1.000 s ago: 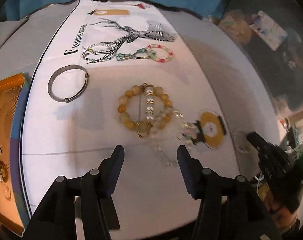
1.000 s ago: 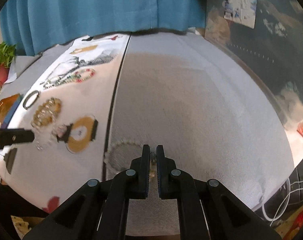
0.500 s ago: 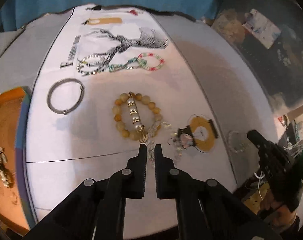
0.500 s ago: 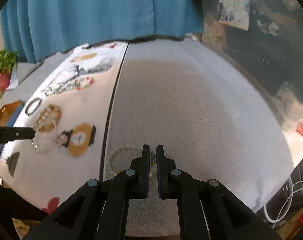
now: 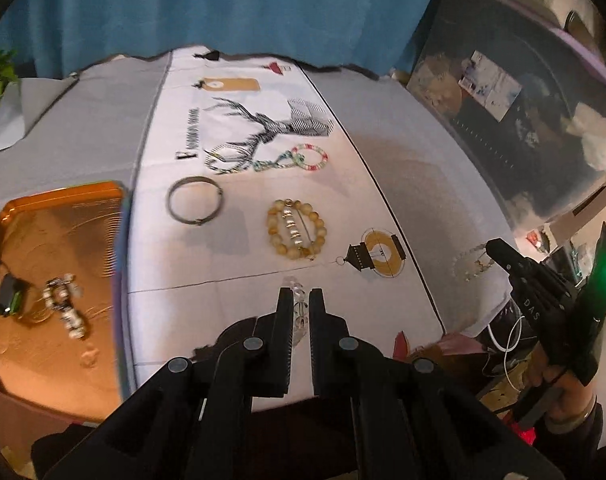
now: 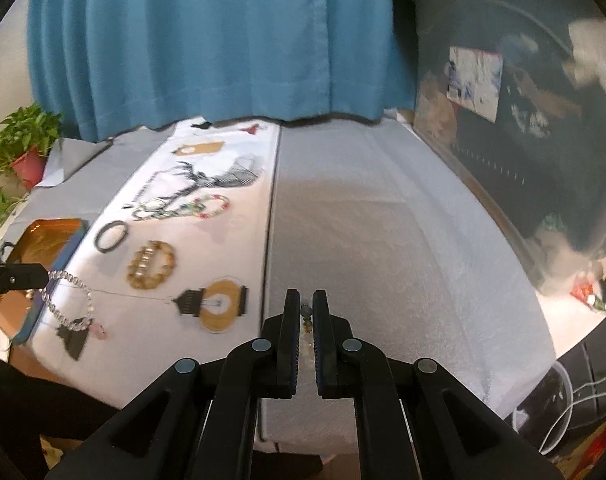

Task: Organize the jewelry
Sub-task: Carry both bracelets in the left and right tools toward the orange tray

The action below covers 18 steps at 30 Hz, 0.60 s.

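Note:
My left gripper [image 5: 300, 294] is shut on a clear crystal bracelet [image 5: 299, 304] and holds it above the white printed cloth [image 5: 231, 272]. In the right wrist view that crystal bracelet [image 6: 69, 304] hangs as a loop from the left gripper [image 6: 19, 276]. My right gripper [image 6: 306, 296] is shut on a pale bead bracelet [image 6: 307, 322], lifted over the grey cloth [image 6: 383, 240]. The left wrist view shows the pale bead bracelet [image 5: 473, 266] dangling from the right gripper [image 5: 499, 252]. An orange tray [image 5: 63, 220] at the left holds a beaded piece [image 5: 65, 306].
On the white cloth lie a silver bangle [image 5: 195, 200], an amber bead bracelet [image 5: 297, 234] and a row of colourful bracelets [image 5: 267, 160]. A blue curtain [image 6: 207, 40] hangs behind the table. A potted plant [image 6: 23, 148] stands at the far left. Cables lie below the table's right edge.
My left gripper closed on the crystal bracelet and lifted it off the white cloth. The right gripper, still shut, rose with the pale bead bracelet off the grey cloth.

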{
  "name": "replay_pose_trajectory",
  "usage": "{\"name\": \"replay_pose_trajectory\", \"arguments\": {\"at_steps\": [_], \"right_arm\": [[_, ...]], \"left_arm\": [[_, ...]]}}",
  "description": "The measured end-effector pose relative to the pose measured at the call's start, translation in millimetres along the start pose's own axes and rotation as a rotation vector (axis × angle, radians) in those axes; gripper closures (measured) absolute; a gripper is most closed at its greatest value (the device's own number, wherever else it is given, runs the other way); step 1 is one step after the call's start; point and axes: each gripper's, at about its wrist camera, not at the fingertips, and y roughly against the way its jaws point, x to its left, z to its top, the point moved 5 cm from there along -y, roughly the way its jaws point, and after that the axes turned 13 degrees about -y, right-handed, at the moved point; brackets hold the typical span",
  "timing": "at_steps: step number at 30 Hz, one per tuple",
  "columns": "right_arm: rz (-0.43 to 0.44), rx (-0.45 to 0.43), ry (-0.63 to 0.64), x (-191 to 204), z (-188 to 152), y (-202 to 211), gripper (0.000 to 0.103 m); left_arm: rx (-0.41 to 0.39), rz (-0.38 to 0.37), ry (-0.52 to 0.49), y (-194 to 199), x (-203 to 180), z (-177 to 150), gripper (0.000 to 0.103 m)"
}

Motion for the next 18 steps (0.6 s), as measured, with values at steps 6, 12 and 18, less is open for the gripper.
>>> {"name": "replay_pose_trajectory", "arguments": {"at_steps": [6,12,18], "right_arm": [[0.043,-0.027,0.042,32,0,43,0.096],[0.111,-0.008,0.077,76,-17,77,0.096],[0.161,0.005,0.127,124,-41,109,0.096]], "left_arm": [[-0.067,0.014,0.027,54,18,-18,0.098],[-0.117,0.031,0.047,105,37,-49,0.098],[-0.171,0.042,0.081,149,57,-88,0.098]]}}
